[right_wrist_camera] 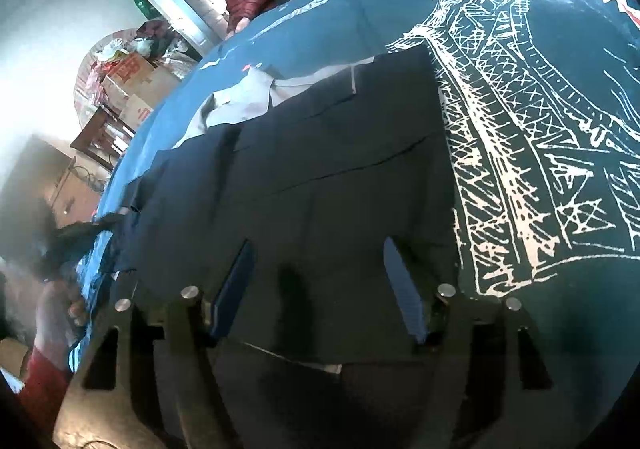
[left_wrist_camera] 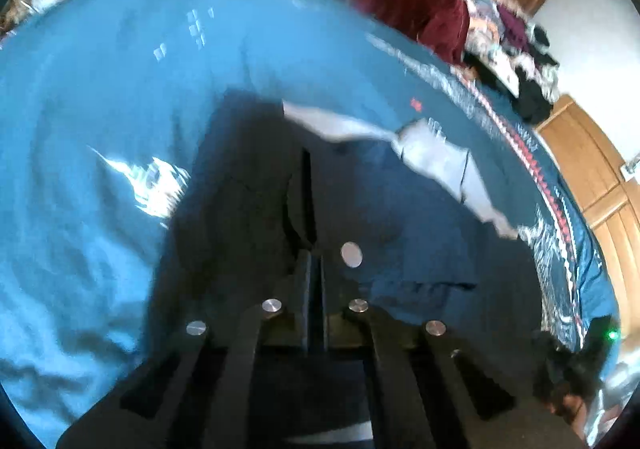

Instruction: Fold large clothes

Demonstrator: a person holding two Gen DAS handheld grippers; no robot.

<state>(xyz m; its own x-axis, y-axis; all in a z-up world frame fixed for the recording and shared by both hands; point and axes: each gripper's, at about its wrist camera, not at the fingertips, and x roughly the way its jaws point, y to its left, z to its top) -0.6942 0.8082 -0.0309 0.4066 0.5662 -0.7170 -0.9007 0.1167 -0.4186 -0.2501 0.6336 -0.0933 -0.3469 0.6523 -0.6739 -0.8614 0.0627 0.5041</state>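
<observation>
Mid-fold: a dark navy garment [right_wrist_camera: 320,169] lies flat on the blue printed bedspread [right_wrist_camera: 520,109]. Left gripper [left_wrist_camera: 316,249] has its fingers pressed together, apparently pinching fabric; right gripper [right_wrist_camera: 320,273] hovers with fingers spread. Next move, probably: seize the near hem and carry it over.

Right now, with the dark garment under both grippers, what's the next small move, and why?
Probably lower the right gripper and close it on the near edge of the dark garment. Its jaws stand wide open with cloth lying between and nothing held, while the left gripper looks shut on a fold of the same garment. The garment lies on the blue bedspread, grey lining still turned out.
</observation>
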